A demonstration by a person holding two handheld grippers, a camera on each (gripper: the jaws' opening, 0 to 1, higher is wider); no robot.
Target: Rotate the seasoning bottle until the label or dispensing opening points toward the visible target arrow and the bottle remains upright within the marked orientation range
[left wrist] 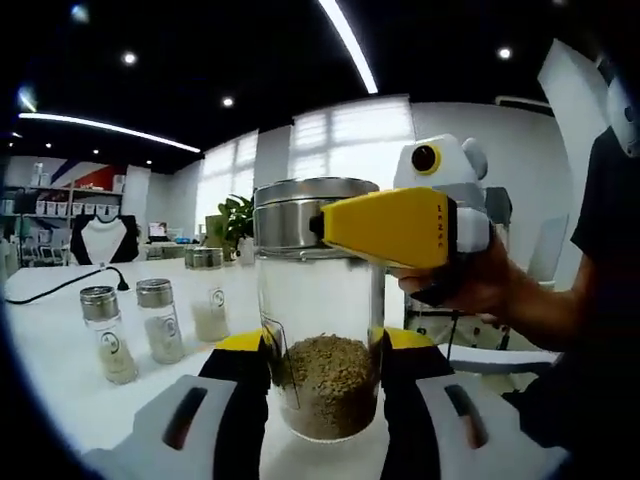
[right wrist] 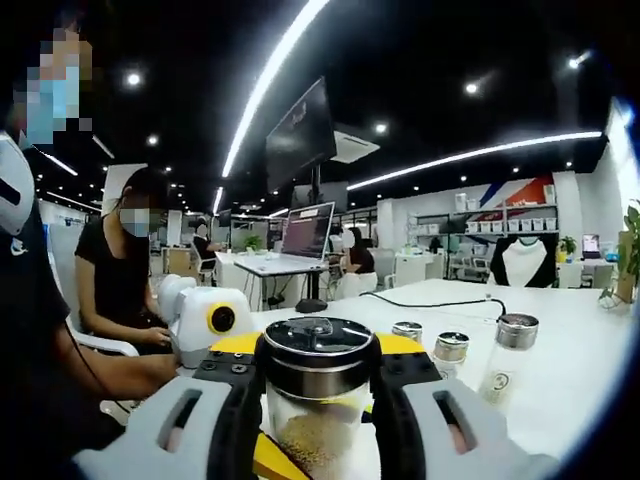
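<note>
The seasoning bottle (left wrist: 325, 330) is a clear glass jar with brown granules at its bottom and a steel lid (left wrist: 300, 210). It stands upright on the white table (left wrist: 60, 350). My left gripper (left wrist: 325, 395) is shut on the glass body low down, one jaw on each side. My right gripper (left wrist: 390, 225) comes in from the right, held by a hand, with its yellow jaw against the lid. In the right gripper view the lid (right wrist: 316, 355) sits between the jaws of my right gripper (right wrist: 316, 400), which is shut on it. The left gripper (right wrist: 205, 322) shows behind it on the left.
Three small steel-capped spice jars (left wrist: 107, 335) (left wrist: 158, 320) (left wrist: 207, 295) stand left of the bottle, seen also as jars (right wrist: 407, 332) (right wrist: 450, 352) (right wrist: 510, 355). A black cable (left wrist: 60, 285) crosses the table. A seated person (right wrist: 125, 270) and a laptop (right wrist: 305, 235) are beyond.
</note>
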